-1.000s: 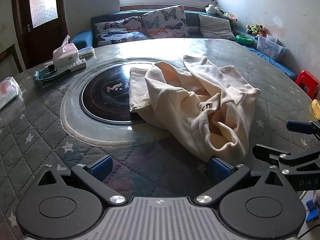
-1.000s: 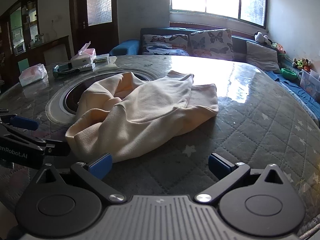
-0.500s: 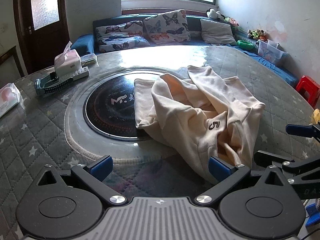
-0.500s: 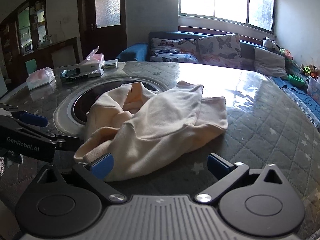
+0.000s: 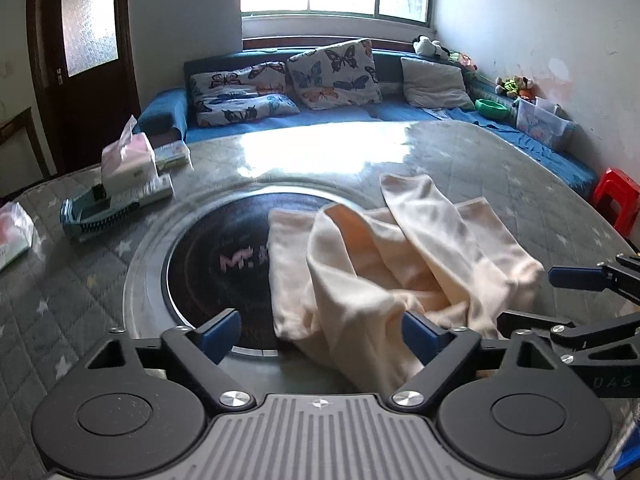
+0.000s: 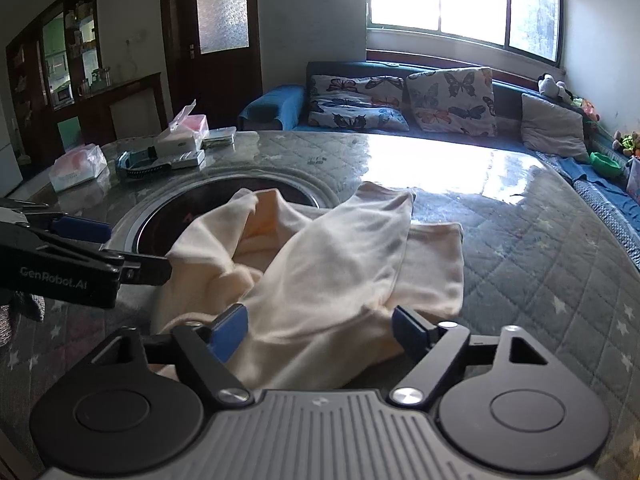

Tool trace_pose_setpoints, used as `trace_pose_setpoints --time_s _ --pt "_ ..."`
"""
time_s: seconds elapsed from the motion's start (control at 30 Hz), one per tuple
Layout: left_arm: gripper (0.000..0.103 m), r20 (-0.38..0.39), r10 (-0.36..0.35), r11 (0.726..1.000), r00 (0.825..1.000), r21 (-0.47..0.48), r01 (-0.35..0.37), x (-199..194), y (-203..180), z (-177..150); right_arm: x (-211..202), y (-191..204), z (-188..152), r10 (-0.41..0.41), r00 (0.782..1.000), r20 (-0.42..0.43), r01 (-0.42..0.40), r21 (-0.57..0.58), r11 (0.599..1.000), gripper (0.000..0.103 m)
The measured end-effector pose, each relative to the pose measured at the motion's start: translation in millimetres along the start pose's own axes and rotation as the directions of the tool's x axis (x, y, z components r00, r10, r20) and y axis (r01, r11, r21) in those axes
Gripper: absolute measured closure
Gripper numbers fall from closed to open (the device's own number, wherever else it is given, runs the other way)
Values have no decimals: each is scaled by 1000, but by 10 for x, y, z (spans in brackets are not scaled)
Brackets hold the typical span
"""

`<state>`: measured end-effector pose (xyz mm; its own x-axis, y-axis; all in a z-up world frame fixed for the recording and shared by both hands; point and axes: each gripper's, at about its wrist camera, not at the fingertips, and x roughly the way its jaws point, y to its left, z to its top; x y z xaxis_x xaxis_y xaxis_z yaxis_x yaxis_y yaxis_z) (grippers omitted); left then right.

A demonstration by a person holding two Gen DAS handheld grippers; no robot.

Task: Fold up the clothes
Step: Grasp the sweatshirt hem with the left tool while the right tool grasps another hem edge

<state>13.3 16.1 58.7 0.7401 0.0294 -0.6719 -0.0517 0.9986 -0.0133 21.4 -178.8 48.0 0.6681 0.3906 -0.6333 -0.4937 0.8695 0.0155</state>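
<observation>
Both grippers, left gripper [image 5: 320, 330] and right gripper [image 6: 320, 328], gape over the crumpled cream garment [image 6: 320, 272]. Tissue box [image 5: 128, 162] sits well apart on the table [image 5: 500, 168].

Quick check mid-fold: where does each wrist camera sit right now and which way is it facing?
Left wrist: behind the open left gripper, facing sofa and window over the cream garment; right gripper at right edge.
Right wrist: behind the open right gripper, facing the same way; left gripper at left.
Shared: garment, tissue box, table.
</observation>
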Motion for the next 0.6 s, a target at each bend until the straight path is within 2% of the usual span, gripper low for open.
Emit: trace_pose_setpoints --time_s 0.07,0.17,0.37,0.6 --pt "23 3 4 1000 1000 6 -4 79 10 76 62 -45 86 -4 1000 -4 4 -6 1000 29" --pt "25 2 9 1000 1000 17 -9 207 19 176 180 -127 221 -7 1000 -12 7 -10 1000 32" --pt "25 -23 5 1000 1000 29 -5 515 43 386 523 -326 503 2 999 -39 -2 18 1000 43" --pt "25 -61 -12 1000 998 26 14 907 44 530 953 -477 794 16 998 -63 -13 44 999 49"
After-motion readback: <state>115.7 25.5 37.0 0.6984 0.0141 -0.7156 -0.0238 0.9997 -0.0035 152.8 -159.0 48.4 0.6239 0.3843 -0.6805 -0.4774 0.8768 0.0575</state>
